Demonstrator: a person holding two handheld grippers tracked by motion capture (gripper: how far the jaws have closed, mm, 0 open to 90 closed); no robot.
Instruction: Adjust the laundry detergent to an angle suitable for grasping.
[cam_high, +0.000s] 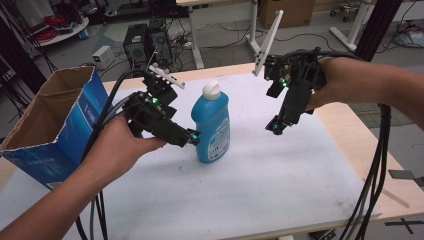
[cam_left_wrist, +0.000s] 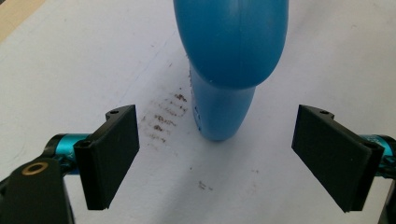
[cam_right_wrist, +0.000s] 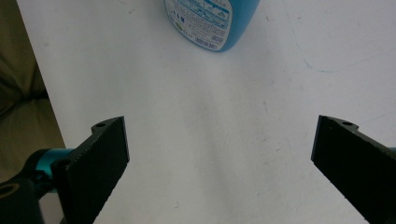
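A blue bottle (cam_high: 211, 125) with a white cap stands upright on the white table sheet (cam_high: 260, 170). My left gripper (cam_high: 193, 137) is just left of the bottle's lower half and points at it. In the left gripper view the bottle (cam_left_wrist: 231, 60) rises close ahead, and the left gripper (cam_left_wrist: 217, 156) is open, its pads (cam_left_wrist: 112, 154) wide apart and touching nothing. My right gripper (cam_high: 276, 126) hangs above the sheet to the bottle's right, tilted down. In the right gripper view the right gripper (cam_right_wrist: 219, 168) is open over bare sheet, with the bottle's base (cam_right_wrist: 210, 21) farther off.
An open cardboard box (cam_high: 50, 120) with a blue printed side stands at the table's left edge, behind my left forearm. Bare wood table (cam_high: 350, 135) shows to the right of the sheet. Cables (cam_high: 372, 170) hang from the right gripper past the table edge.
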